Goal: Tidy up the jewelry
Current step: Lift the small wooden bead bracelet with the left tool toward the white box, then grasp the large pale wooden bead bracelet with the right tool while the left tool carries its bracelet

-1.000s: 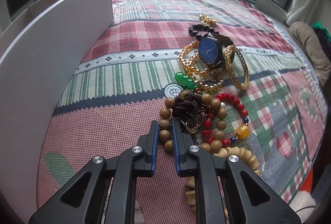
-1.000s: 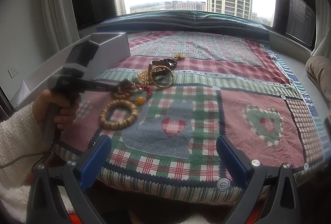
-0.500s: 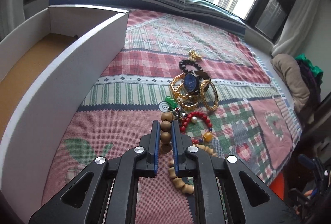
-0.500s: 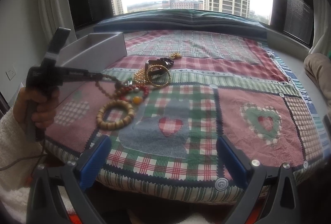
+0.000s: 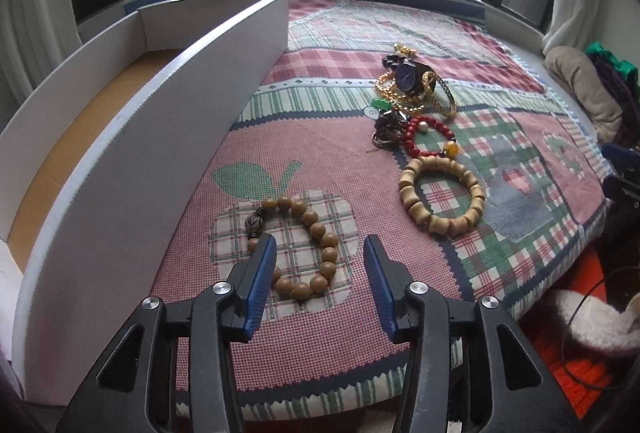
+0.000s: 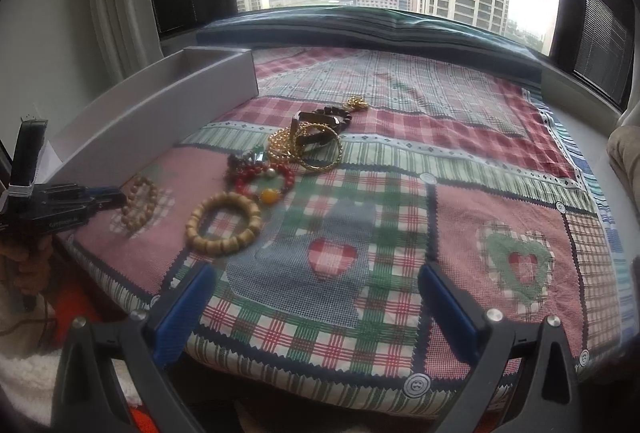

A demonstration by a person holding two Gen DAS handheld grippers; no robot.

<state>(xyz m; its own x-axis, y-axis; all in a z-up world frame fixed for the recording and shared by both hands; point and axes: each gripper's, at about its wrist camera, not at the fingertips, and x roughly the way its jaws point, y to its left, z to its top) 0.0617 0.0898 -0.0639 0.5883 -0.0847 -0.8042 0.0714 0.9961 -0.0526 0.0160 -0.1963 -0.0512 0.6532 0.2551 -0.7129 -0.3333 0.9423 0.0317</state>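
Observation:
A brown round-bead bracelet point(image 5: 298, 247) lies flat on the quilt's apple patch, just past my left gripper point(image 5: 320, 265), which is open and empty; it also shows in the right wrist view point(image 6: 140, 197). A pale wooden bracelet point(image 5: 442, 193) lies to its right, with a red bead bracelet point(image 5: 430, 141) behind it. Further back sits a pile with gold chains point(image 5: 400, 95) and a blue-faced watch point(image 5: 406, 77). My right gripper point(image 6: 316, 307) is open and empty over the quilt's near edge. The left gripper point(image 6: 100, 197) is also in the right wrist view.
A long white box point(image 5: 160, 121) with a brown floor stands along the left of the quilt point(image 5: 360, 33); it also shows in the right wrist view point(image 6: 160, 125). A beige cushion point(image 5: 580, 85) lies at the far right. The quilt's front edge drops off below both grippers.
My left gripper was shut on the brown bead bracelet, carried it back from the pile towards the near left, opened and left it on the apple patch. The right gripper has barely moved.

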